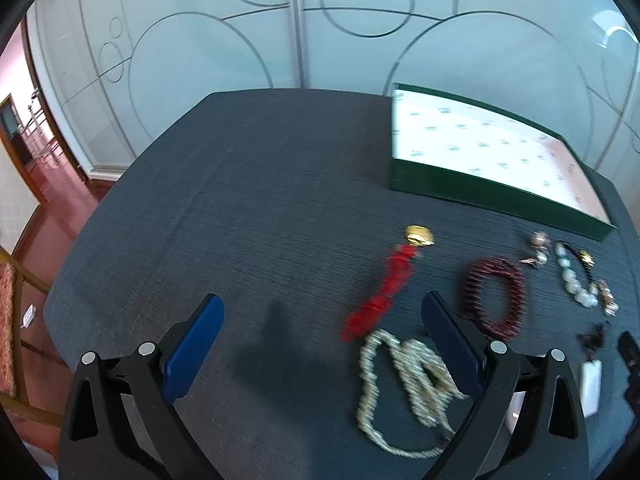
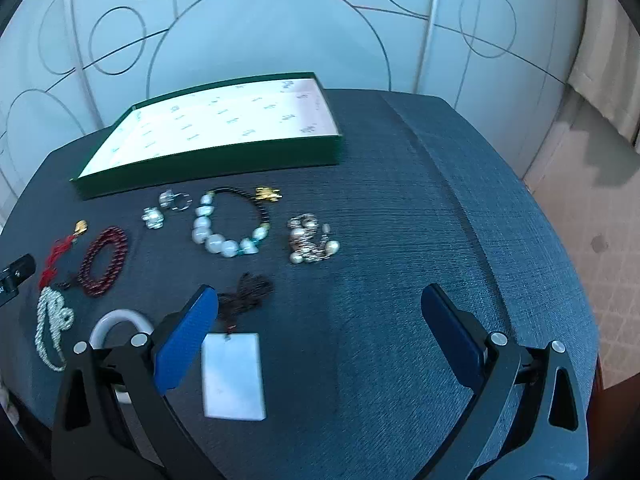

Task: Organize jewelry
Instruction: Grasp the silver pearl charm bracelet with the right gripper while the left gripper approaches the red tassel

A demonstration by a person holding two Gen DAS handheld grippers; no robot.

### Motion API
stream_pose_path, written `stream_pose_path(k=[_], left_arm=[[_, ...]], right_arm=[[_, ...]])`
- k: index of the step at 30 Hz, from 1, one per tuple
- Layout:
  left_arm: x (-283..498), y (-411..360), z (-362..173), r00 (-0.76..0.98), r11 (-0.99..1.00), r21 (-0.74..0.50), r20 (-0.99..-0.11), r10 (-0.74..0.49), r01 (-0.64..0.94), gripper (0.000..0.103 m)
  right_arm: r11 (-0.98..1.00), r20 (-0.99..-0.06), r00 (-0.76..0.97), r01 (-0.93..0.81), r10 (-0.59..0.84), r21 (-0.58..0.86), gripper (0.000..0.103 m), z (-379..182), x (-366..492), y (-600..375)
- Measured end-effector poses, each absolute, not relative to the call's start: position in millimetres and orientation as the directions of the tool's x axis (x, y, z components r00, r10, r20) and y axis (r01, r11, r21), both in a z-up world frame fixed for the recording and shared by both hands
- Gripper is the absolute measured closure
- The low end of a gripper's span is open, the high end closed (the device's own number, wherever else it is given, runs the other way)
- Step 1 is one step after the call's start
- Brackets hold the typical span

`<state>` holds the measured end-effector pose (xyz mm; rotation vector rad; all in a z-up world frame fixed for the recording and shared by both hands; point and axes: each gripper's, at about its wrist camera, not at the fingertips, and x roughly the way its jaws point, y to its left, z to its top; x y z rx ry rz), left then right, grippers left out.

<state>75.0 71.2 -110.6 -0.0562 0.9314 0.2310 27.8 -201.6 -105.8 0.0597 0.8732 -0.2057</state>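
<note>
Both grippers, left [image 1: 320, 344] and right [image 2: 320, 340], hang over the dark table [image 2: 400, 220] with jaws wide, holding nothing. One green tray [image 2: 208, 166] sits at eleven o'clock from the right gripper. Before it lie two bead bracelets [image 2: 230, 222] [image 2: 103, 262], one white chain [image 1: 404, 388], one red tassel [image 1: 384, 292], one white pendant [image 2: 234, 374], one bangle [image 2: 120, 320], and one earring cluster [image 2: 310, 238].
</note>
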Motion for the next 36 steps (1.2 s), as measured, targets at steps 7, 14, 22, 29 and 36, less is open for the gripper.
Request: stream_pose_path(k=[7,14,22,29,36], left_arm=[[88,91,-129,0.540,0.963,0.069,-0.816,0.204,-0.260,0.005],[97,95,-136,0.528,0.961,0.075,-0.823,0.211,-0.268,0.005],[102,93,-137,0.528,0.962,0.075,-0.823,0.208,-0.261,0.005],[106,92,-140,0.522,0.963,0.072,-0.828,0.203,-0.259,0.005],[105,92,-143,0.521,0.966,0.067,-0.831,0.193,-0.250,0.005]], right_arm=[[0.972,-0.770,0.617,0.234,-0.163,-0.018,0.008,-112,40,-220],[0.975,-0.771,0.617,0.223,-0.157,-0.020,0.021,-117,59,-221],[0.977,-0.772,0.614,0.207,-0.164,-0.043,0.026,-123,80,-218],[0.979,-0.781,0.610,0.204,-0.132,-0.005,0.029,-133,81,-224],[0.985,-0.776,0.621,0.171,-0.112,-0.005,0.048,-130,82,-218]])
